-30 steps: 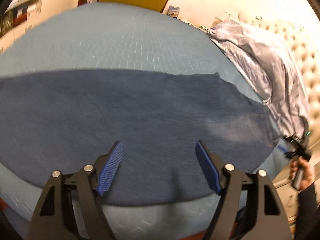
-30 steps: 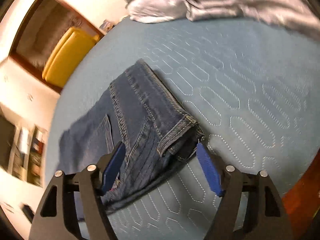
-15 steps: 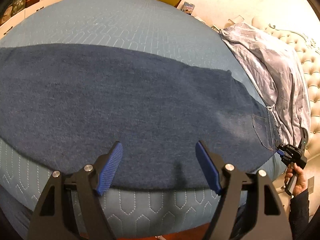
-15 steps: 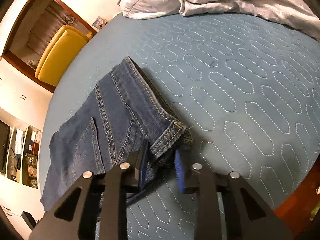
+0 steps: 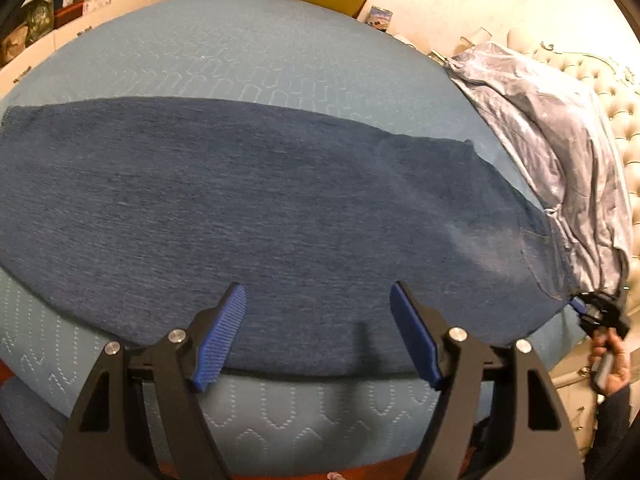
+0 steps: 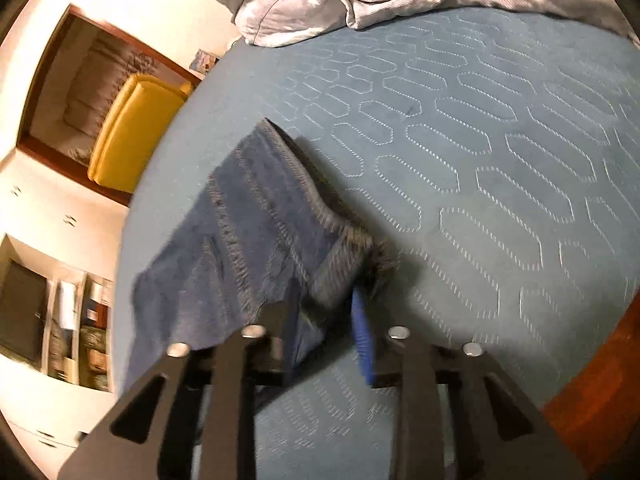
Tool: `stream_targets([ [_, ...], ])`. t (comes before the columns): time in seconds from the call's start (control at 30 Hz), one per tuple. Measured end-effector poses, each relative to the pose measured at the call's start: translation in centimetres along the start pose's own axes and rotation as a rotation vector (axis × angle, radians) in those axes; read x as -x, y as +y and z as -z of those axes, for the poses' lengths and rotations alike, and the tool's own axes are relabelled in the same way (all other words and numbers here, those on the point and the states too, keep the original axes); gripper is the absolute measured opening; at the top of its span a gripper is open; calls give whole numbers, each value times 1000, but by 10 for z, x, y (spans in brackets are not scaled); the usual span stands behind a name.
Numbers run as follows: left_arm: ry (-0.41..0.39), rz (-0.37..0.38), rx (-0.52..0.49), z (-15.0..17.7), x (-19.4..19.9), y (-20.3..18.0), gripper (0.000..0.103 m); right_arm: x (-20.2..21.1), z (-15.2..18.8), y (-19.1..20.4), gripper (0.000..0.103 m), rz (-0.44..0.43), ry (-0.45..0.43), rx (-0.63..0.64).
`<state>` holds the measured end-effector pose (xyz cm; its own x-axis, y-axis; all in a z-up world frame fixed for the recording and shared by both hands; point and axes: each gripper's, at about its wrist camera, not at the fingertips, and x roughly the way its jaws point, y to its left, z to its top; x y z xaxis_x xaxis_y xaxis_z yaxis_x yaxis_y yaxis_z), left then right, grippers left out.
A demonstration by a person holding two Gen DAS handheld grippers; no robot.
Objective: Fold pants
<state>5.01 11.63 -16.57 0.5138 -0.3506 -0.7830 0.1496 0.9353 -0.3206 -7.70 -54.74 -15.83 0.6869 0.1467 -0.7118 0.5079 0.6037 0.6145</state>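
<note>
The pants (image 5: 280, 216) are lying flat and lengthwise across the blue quilted bed (image 5: 240, 60), near its front edge. The left hand-held gripper (image 5: 318, 332) is hovering with its jaws spread wide over the pants' near edge, gripping nothing. At the pants' right end, the right hand-held gripper (image 6: 326, 332) is pinching the waistband, jaws narrowed on the denim. A grey blanket (image 5: 560, 152) is sitting bunched beyond that waistband end.
</note>
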Motion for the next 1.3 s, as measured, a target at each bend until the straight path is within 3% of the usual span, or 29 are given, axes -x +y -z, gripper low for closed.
stream_targets([
  [0.03,-10,-7,-2,-1,1,1,75,12,4,8,91,-16,-26,19],
  [0.07,-16,-11,-1,-1,2,1,75,30,12,20,99,-28,-82,45],
  [0.1,-22,-15,0,-2,3,1,75,43,21,31,99,-49,-116,74],
  [0.2,-18,6,3,-3,4,2,75,56,44,62,99,-127,-99,144],
  [0.3,-19,-20,-14,-3,6,0,75,66,70,100,99,16,-216,230],
  [0.4,-54,-42,-33,-2,17,-1,75,62,104,147,99,87,-325,496],
  [0.53,-104,-99,-55,0,35,5,75,33,139,180,99,4,-221,621],
  [0.6,-129,-119,-63,1,43,10,74,20,160,198,98,25,-214,700],
  [0.67,-139,-130,-63,4,50,19,67,16,184,213,84,36,-250,804],
  [0.73,-147,-130,-54,6,56,29,64,11,202,225,41,89,-299,861],
  [0.87,-147,-125,-29,12,62,44,63,13,228,245,29,36,-334,955],
  [0.9,-147,-127,-24,13,62,47,63,16,235,250,30,25,-364,990],
  [0.93,-145,-126,-17,14,63,50,63,20,239,253,49,18,-396,1001],
  [1.0,-143,-127,-5,16,62,55,63,29,246,257,97,-23,-453,1006],
  [1.07,-140,-127,5,16,61,58,63,33,252,262,97,-30,-460,1040],
  [1.1,-137,-128,10,16,59,59,63,33,257,266,90,-29,-464,1065],
  [1.13,-134,-127,13,16,58,60,63,32,260,269,68,-11,-468,1088],
  [1.2,-128,-127,13,16,56,60,63,31,267,273,45,1,-480,1103],
  [1.3,-125,-125,10,17,55,60,63,31,275,276,43,5,-505,1127],
])
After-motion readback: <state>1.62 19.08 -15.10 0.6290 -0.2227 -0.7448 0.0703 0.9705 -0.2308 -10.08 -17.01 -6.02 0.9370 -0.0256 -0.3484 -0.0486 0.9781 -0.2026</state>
